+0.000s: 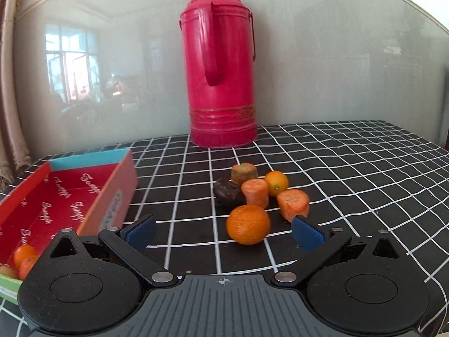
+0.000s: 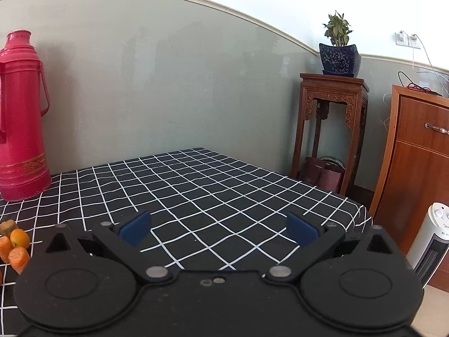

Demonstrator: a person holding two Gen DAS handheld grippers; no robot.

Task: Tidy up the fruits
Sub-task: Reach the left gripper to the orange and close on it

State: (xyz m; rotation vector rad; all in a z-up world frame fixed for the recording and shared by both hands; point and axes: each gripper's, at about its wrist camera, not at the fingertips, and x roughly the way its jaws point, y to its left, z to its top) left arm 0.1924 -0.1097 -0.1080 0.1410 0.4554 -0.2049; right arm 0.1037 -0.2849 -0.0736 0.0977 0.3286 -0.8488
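Observation:
In the left wrist view a mandarin orange [image 1: 248,224] lies on the black checked tablecloth, just ahead of my open left gripper [image 1: 224,231] and between its blue pads. Behind it lie two carrot chunks [image 1: 255,193] [image 1: 293,204], a small kumquat [image 1: 276,182], a dark brown fruit [image 1: 228,193] and a green-topped chunk [image 1: 244,172]. A red open box [image 1: 61,199] at the left holds small orange fruits [image 1: 23,255] in its near corner. My right gripper [image 2: 219,229] is open and empty over bare cloth; the fruit pile [image 2: 15,245] shows at its far left.
A tall red thermos [image 1: 221,67] stands at the back of the table by the wall, also in the right wrist view [image 2: 21,112]. Right of the table stand a carved wooden stand [image 2: 331,129] with a potted plant [image 2: 338,53], a wooden cabinet [image 2: 418,174] and a white heater [image 2: 429,241].

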